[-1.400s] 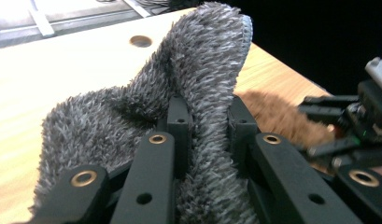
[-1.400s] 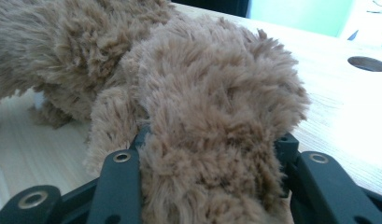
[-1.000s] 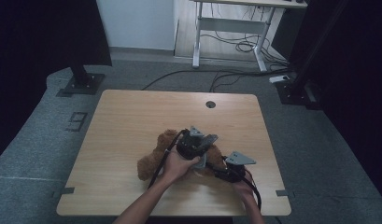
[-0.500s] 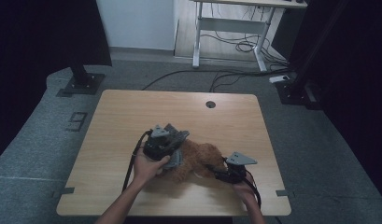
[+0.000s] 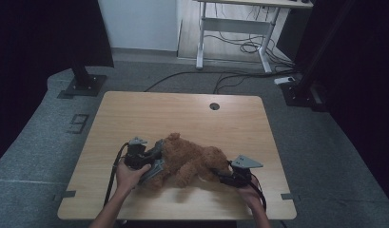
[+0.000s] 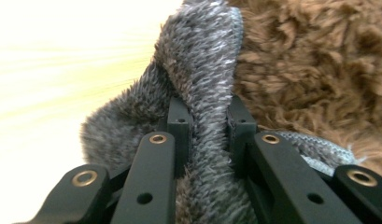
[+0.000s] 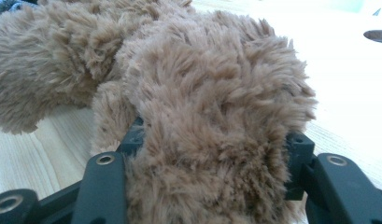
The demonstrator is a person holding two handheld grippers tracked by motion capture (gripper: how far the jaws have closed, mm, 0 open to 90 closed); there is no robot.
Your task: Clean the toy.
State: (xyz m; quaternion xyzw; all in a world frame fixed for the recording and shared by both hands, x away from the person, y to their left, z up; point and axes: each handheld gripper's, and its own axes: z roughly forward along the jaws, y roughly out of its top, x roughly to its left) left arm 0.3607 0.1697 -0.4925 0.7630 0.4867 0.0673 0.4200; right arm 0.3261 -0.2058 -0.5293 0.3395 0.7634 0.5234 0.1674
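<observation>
Teddy bear is lying on the tabletop — my left tool is pinching its grey fur garment; my right tool, jaws just easing apart, is clasping a leg.

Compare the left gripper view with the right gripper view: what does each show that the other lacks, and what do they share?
Left gripper view: grey fleecy cloth pinched in shut jaws, grey knit edge. Right gripper view: a plush limb between jaws that have just been opening, table hole. Shared: brown teddy bear fur, pale wooden table.
</observation>
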